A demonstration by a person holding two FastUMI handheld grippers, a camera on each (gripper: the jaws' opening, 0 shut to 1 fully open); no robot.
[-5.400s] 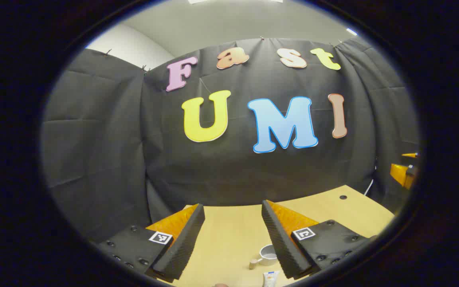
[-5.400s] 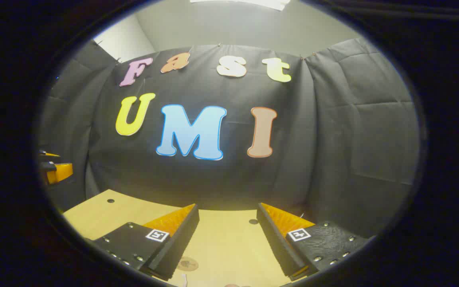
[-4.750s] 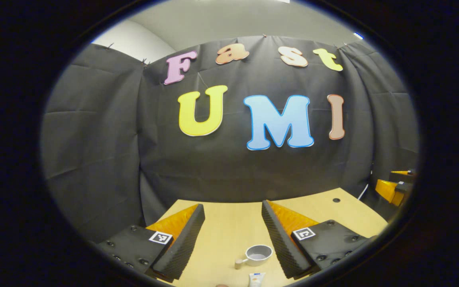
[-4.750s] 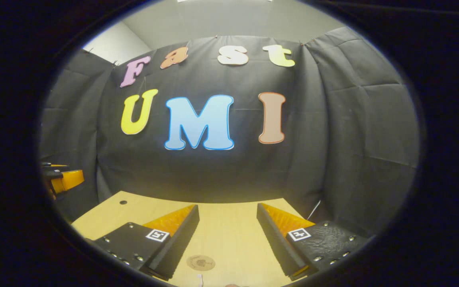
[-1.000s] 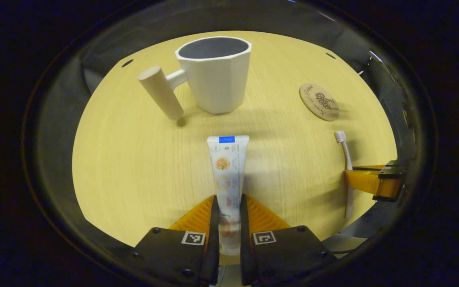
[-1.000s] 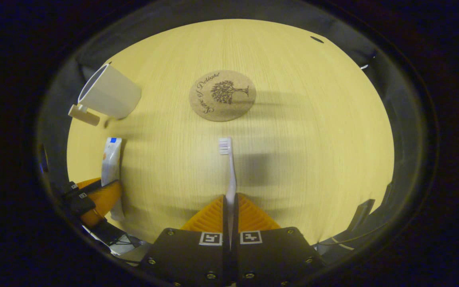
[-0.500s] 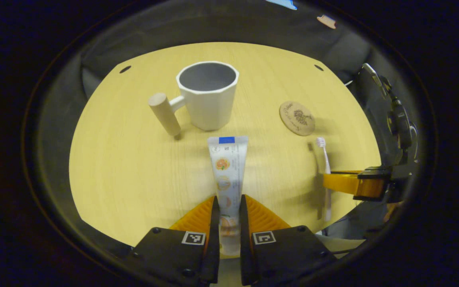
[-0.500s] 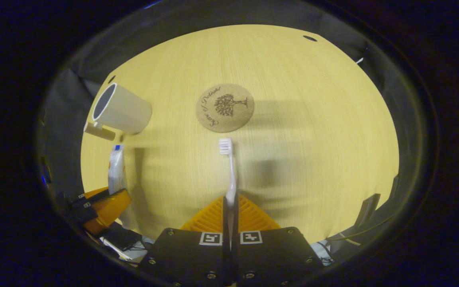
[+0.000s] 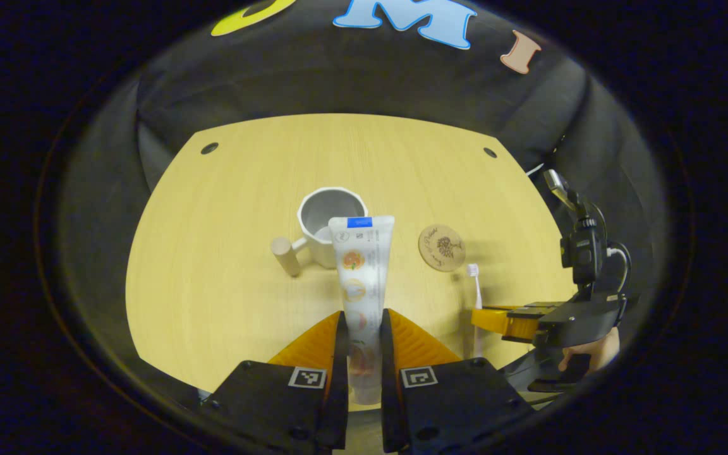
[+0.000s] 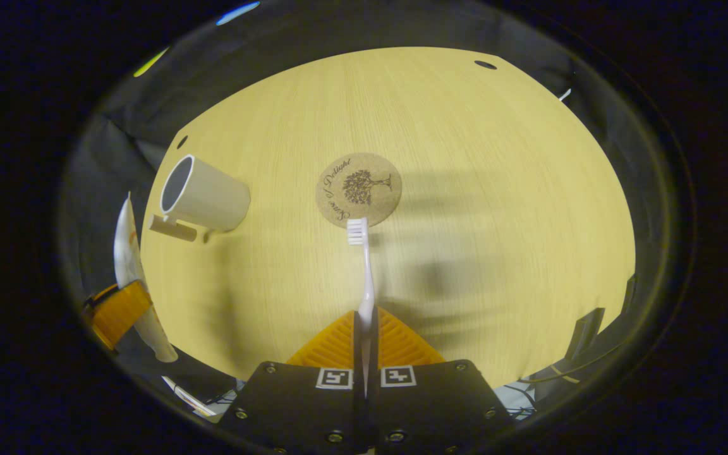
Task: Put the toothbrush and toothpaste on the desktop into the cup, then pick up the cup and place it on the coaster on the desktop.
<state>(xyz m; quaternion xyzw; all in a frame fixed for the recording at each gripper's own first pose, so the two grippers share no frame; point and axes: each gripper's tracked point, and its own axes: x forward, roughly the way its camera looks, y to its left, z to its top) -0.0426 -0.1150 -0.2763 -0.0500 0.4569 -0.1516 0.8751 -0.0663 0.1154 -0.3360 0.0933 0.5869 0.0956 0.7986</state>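
Pale wooden surface (image 9: pixel 212 265) carries the empty white cup (image 9: pixel 331 224) at frame centre; left gripper (image 9: pixel 361 335) jaws pinch the toothpaste tube (image 9: pixel 360 272), right gripper (image 10: pixel 364 335) jaws pinch the toothbrush (image 10: pixel 364 272), so each should be lowered upright into the cup's mouth, one at a time.

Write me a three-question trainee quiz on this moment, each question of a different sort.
1. True or false: the cup already stands on the cork coaster.
2. What is the left gripper shut on? A) toothbrush B) toothpaste tube C) cup handle
3. Fill in: the right gripper grips the toothbrush with its bristle end pointing toward the ____.

Key: 1. False; it stands on the desktop beside the coaster. 2. B, the toothpaste tube. 3. Coaster.
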